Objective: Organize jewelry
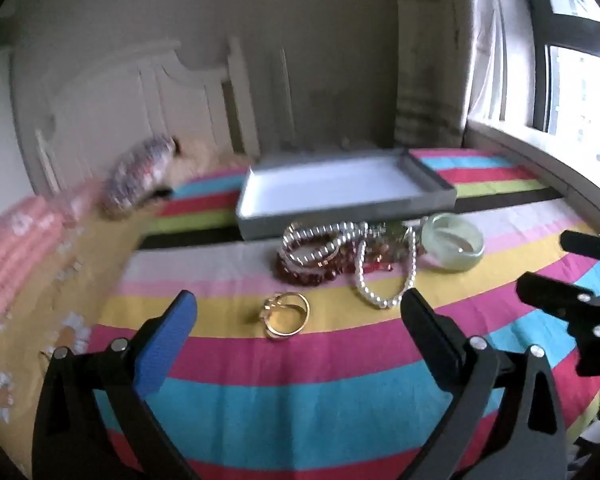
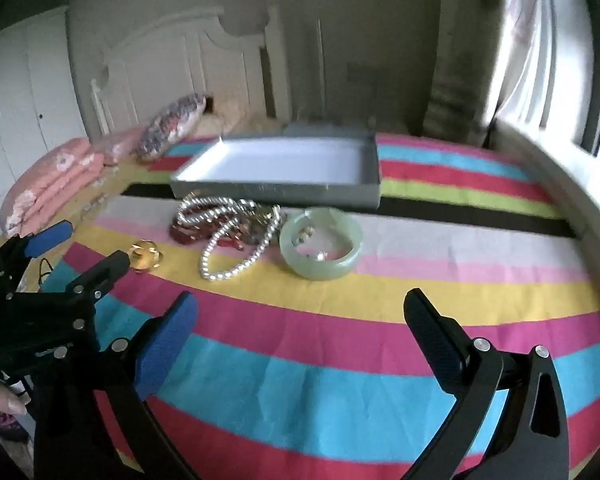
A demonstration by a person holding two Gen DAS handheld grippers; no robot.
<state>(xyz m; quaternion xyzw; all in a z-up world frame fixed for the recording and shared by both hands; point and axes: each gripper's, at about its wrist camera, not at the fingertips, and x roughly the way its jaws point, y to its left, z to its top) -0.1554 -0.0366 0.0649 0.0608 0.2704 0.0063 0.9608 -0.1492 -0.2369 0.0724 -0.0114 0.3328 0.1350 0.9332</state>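
A gold bangle [image 1: 286, 314] lies on the striped bedspread just ahead of my open left gripper [image 1: 300, 316]; it also shows in the right wrist view [image 2: 146, 256]. Behind it lie a pile of pearl strands [image 1: 328, 240] [image 2: 220, 216] and dark red beads [image 1: 304, 274], then a pale green jade bangle [image 1: 454, 246] [image 2: 320, 248] to the right. An empty grey tray [image 1: 340, 216] [image 2: 276, 194] sits behind the pile. My right gripper [image 2: 300, 320] is open and empty, short of the jade bangle. The left gripper [image 2: 88, 248] shows at left in the right wrist view.
Folded pink quilts [image 2: 56, 184] and a patterned pillow [image 2: 172, 126] lie at the left by a white headboard [image 2: 180, 64]. A window ledge [image 1: 540, 168] borders the bed on the right. The right gripper [image 1: 572, 276] shows at the right edge of the left wrist view.
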